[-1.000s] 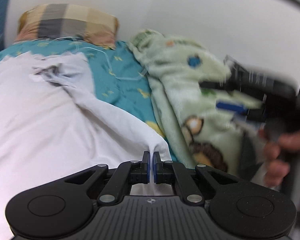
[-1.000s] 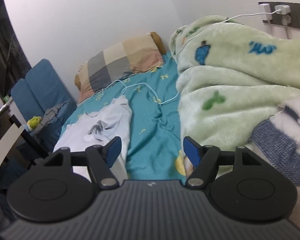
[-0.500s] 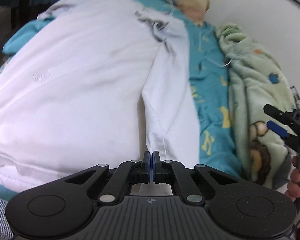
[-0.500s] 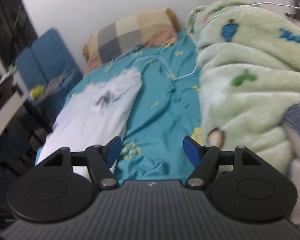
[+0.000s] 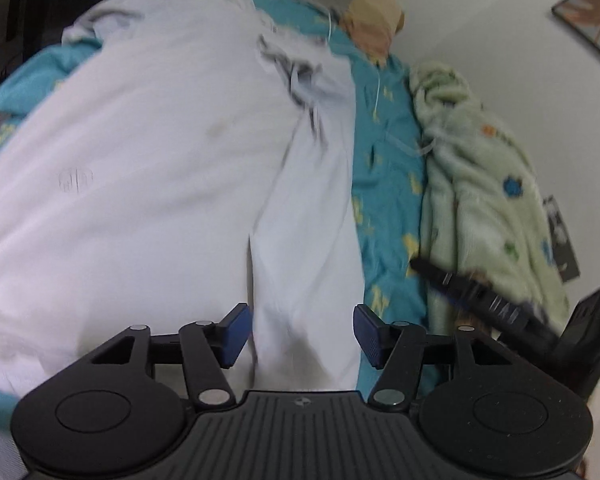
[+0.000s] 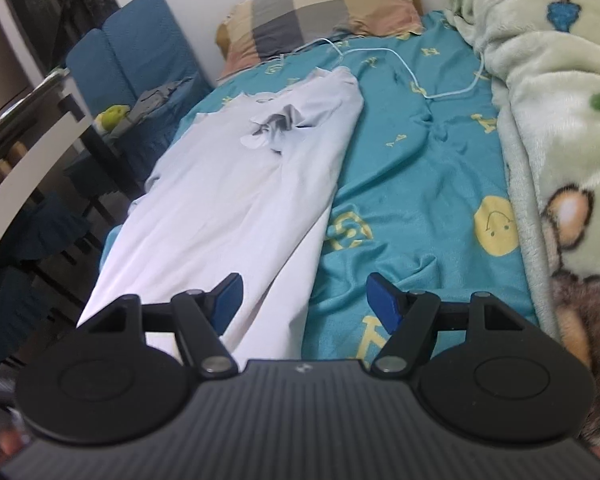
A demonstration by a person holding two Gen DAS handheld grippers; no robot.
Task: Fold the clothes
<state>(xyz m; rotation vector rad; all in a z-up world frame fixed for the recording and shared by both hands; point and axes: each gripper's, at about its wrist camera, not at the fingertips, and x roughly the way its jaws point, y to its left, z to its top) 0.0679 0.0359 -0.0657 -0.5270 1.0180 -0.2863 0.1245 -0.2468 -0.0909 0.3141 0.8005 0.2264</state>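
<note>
White shirt lies flat on the teal bedsheet, one side strip folded inward. Left gripper and right gripper both gape, holding nothing. Fabric looks thin, limp, light — likely best pinched at hem corners or a seam edge.

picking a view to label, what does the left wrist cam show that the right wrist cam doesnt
Only the left wrist view: the right gripper, blurred, over the green blanket, and a framed picture on the wall. Only the right wrist view: the blue chair and a smiley print on the sheet. Both: the white shirt spread on the teal sheet, the plaid pillow, and open jaws.
</note>
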